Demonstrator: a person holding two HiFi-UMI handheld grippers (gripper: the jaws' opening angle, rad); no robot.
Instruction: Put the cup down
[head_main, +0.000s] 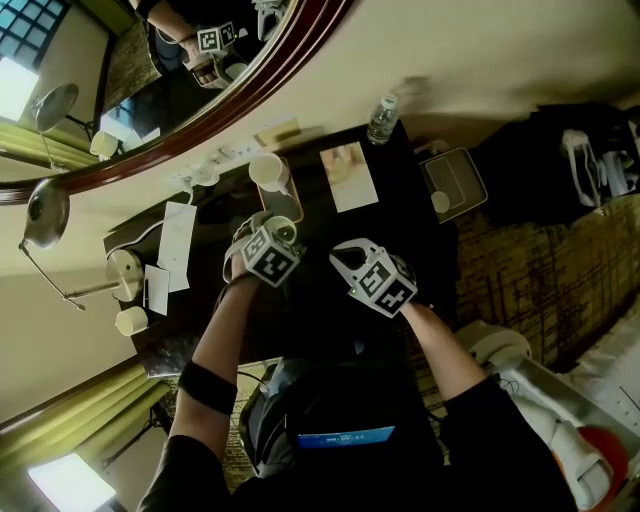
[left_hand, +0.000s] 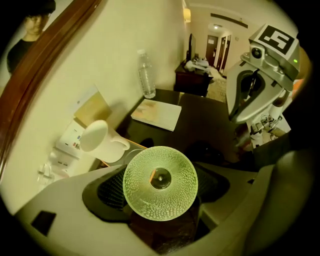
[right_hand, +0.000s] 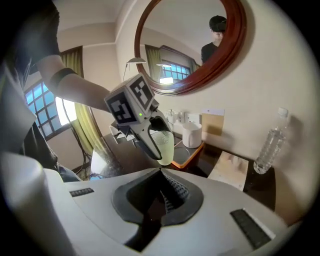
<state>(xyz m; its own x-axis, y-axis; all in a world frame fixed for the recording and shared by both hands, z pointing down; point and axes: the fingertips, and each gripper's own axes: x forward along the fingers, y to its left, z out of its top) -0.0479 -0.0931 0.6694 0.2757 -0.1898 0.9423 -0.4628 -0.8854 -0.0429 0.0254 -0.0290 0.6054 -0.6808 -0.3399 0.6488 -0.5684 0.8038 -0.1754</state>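
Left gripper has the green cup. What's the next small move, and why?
Probably lower the left gripper toward the free part of the tray beside the white mug, jaws kept closed. The green cup looks clamped and off the surface near the tray; the right gripper is shut and empty.

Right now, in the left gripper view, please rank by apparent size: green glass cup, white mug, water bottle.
1. green glass cup, enlarged by its nearness to the camera.
2. white mug.
3. water bottle, farthest away, so its true size is unsure.
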